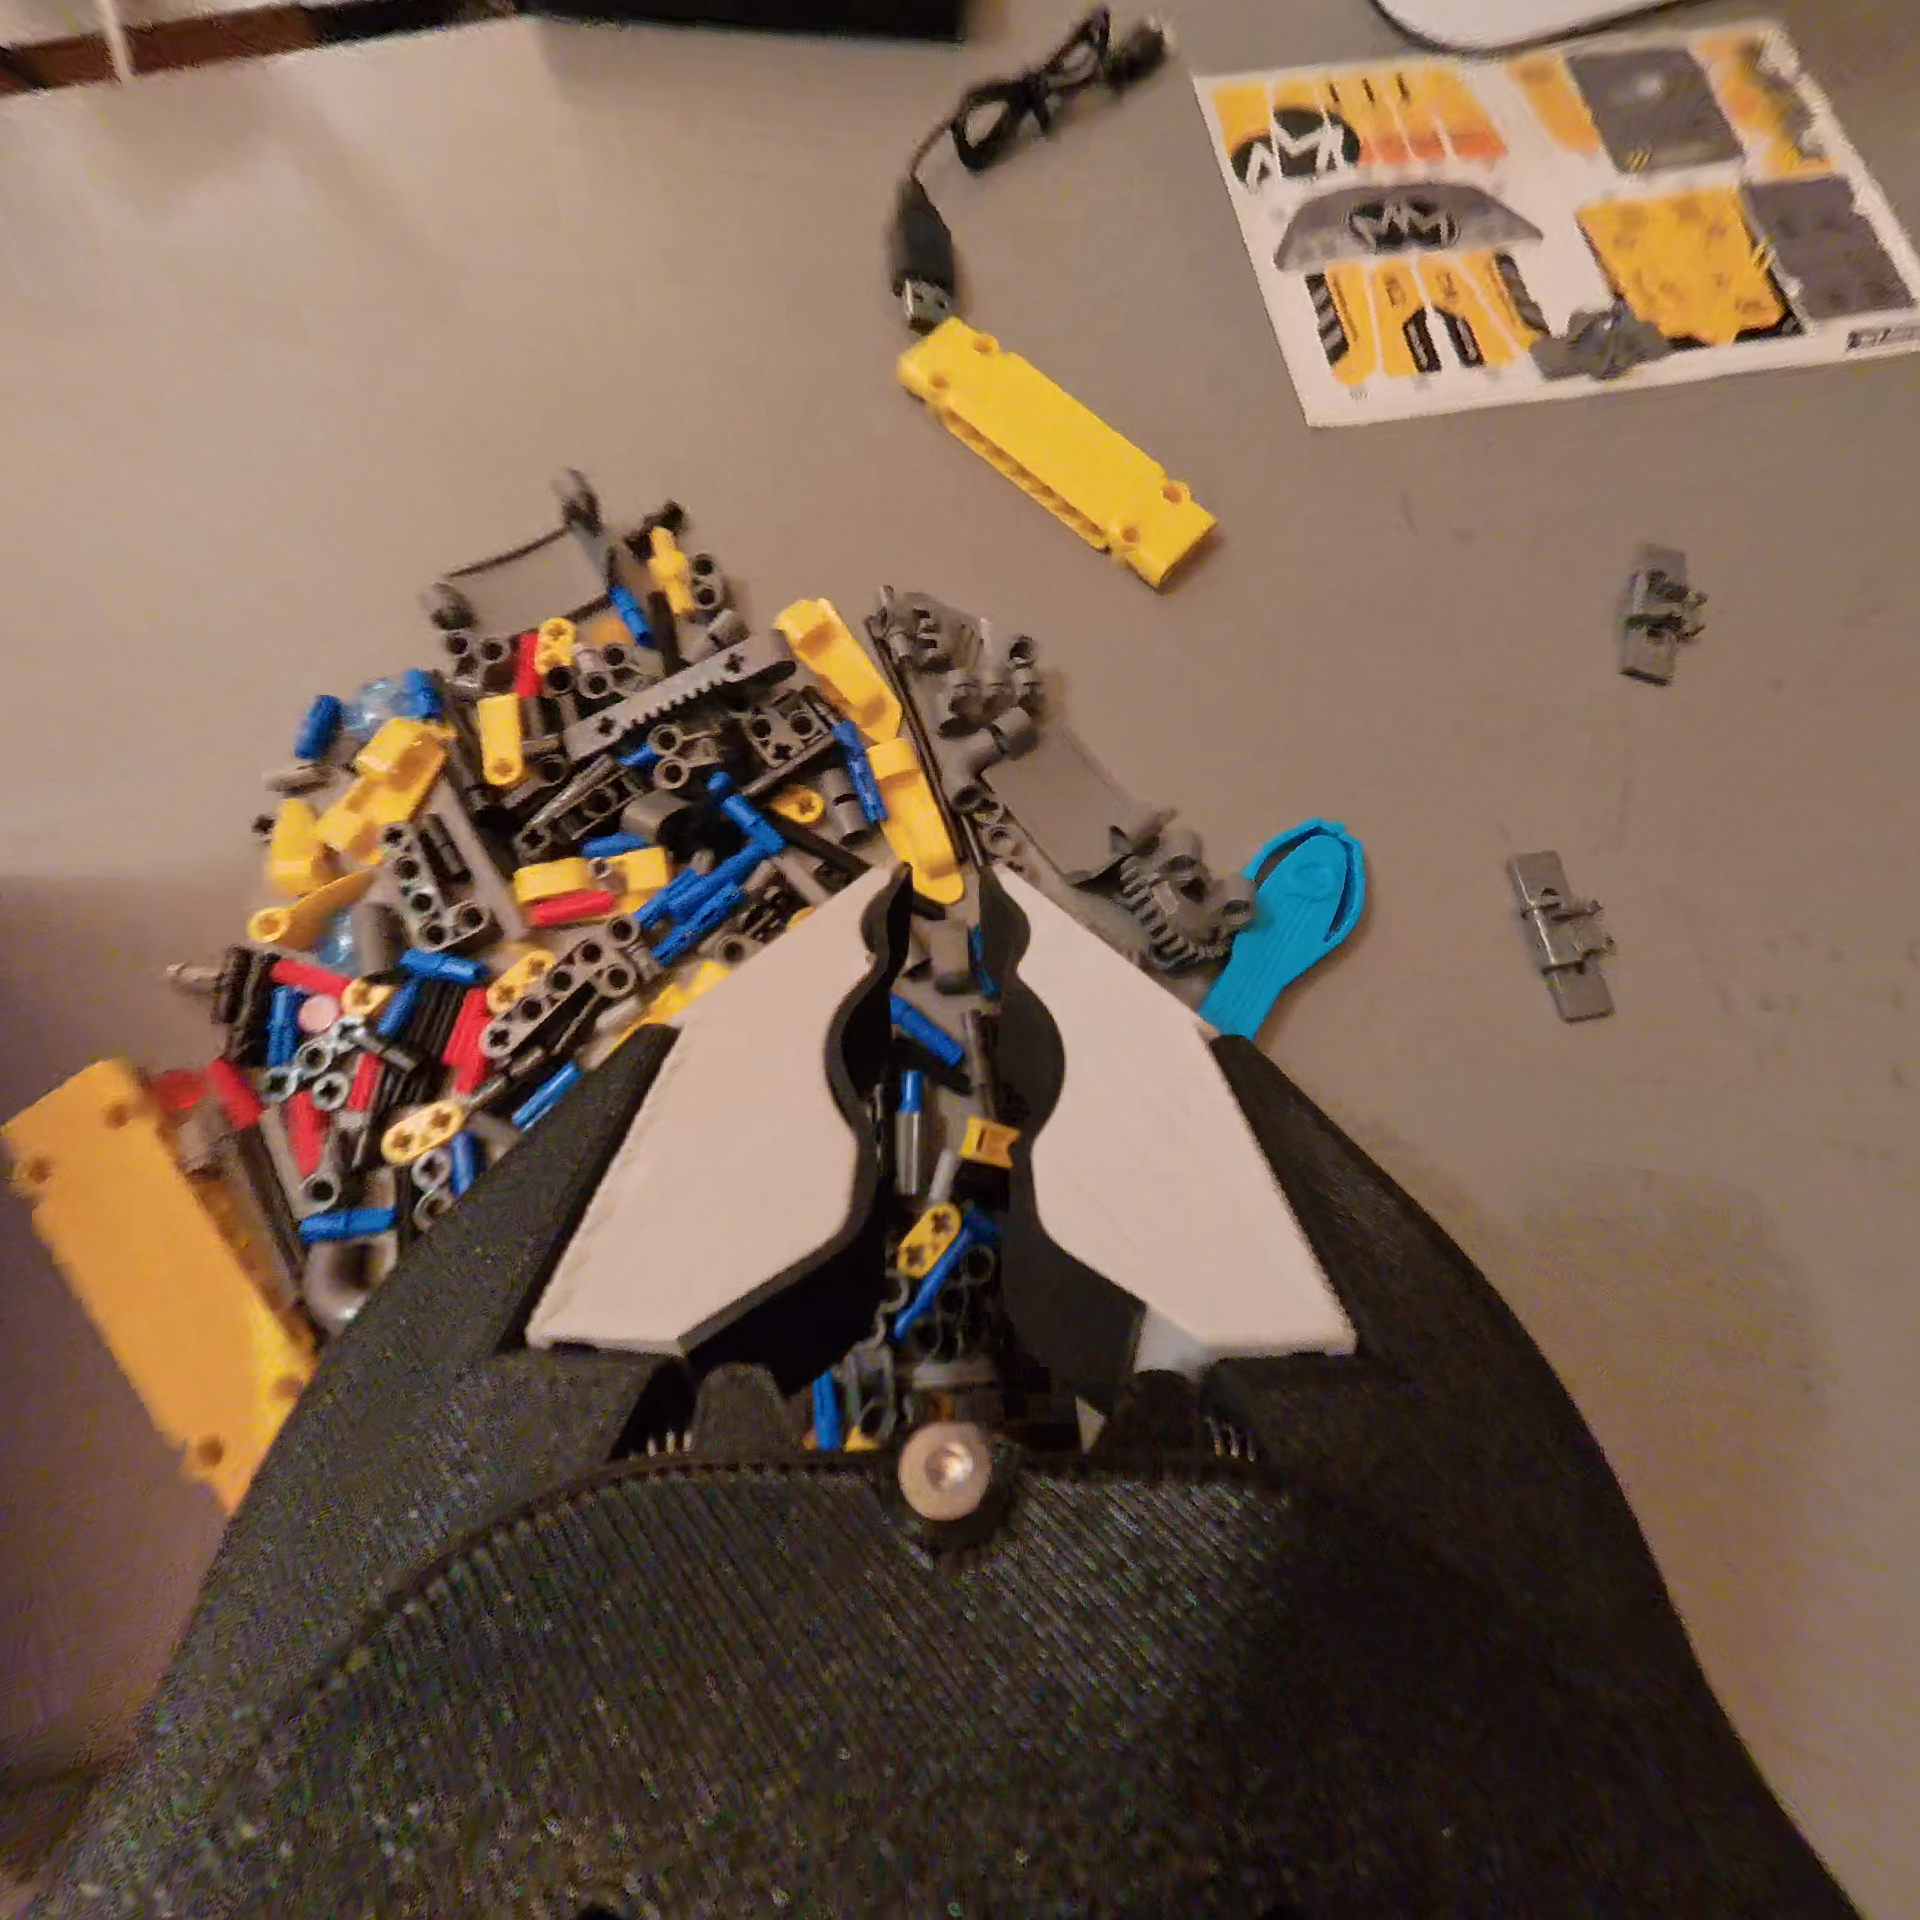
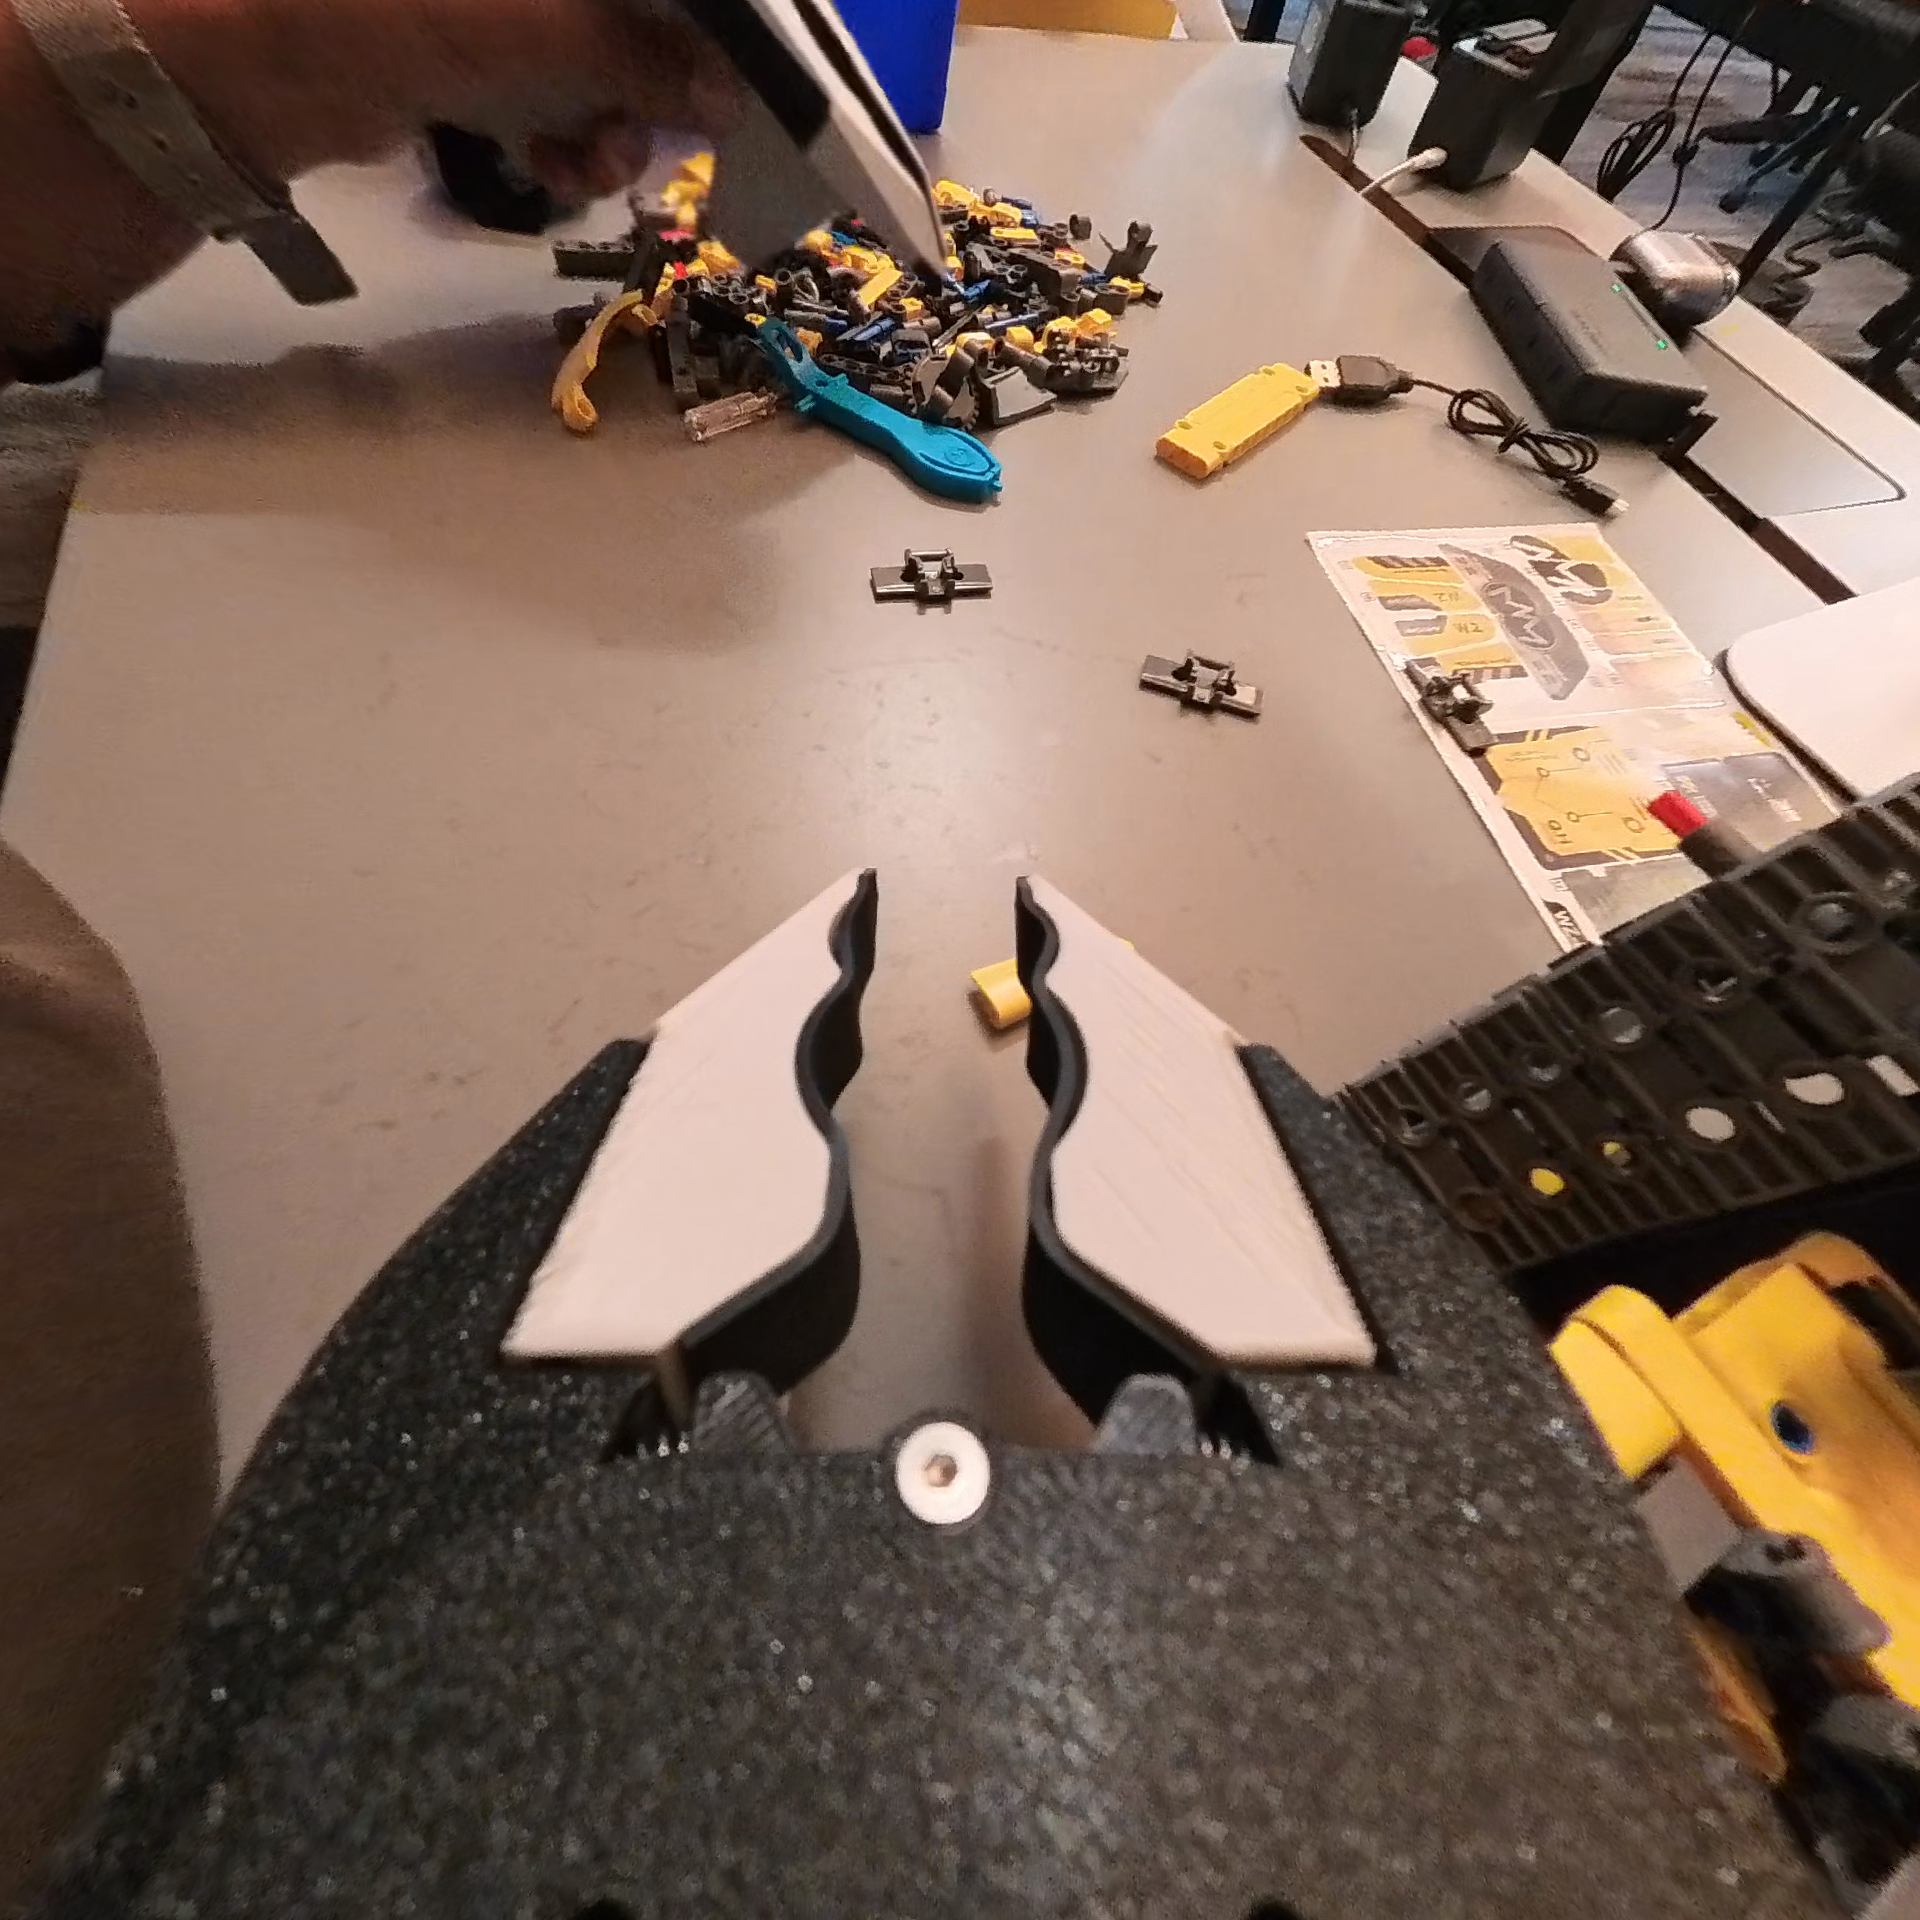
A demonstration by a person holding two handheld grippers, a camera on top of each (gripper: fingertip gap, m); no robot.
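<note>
My left gripper (image 1: 943, 883) hovers over a pile of small yellow, blue, black, grey and red building pieces (image 1: 582, 831), its jaws a narrow gap apart, with nothing clearly gripped. It also shows in the right wrist view (image 2: 940, 265), tips down in the pile (image 2: 862, 301). My right gripper (image 2: 945, 888) is open and empty, low over the bare grey table (image 2: 520, 779). A small yellow piece (image 2: 995, 992) lies on the table just by its right finger (image 2: 1153, 1122).
A teal separator tool (image 1: 1288, 925) (image 2: 894, 436) lies at the pile's edge. A yellow panel (image 1: 1055, 452) (image 2: 1236, 416), a USB cable (image 2: 1455, 395), a sticker sheet (image 1: 1558, 218) (image 2: 1538, 707) and loose grey track links (image 2: 930, 577) (image 2: 1200, 686) are nearby. A yellow tracked model (image 2: 1714, 1195) stands at my right. Left tips to right tips: about 30 cm.
</note>
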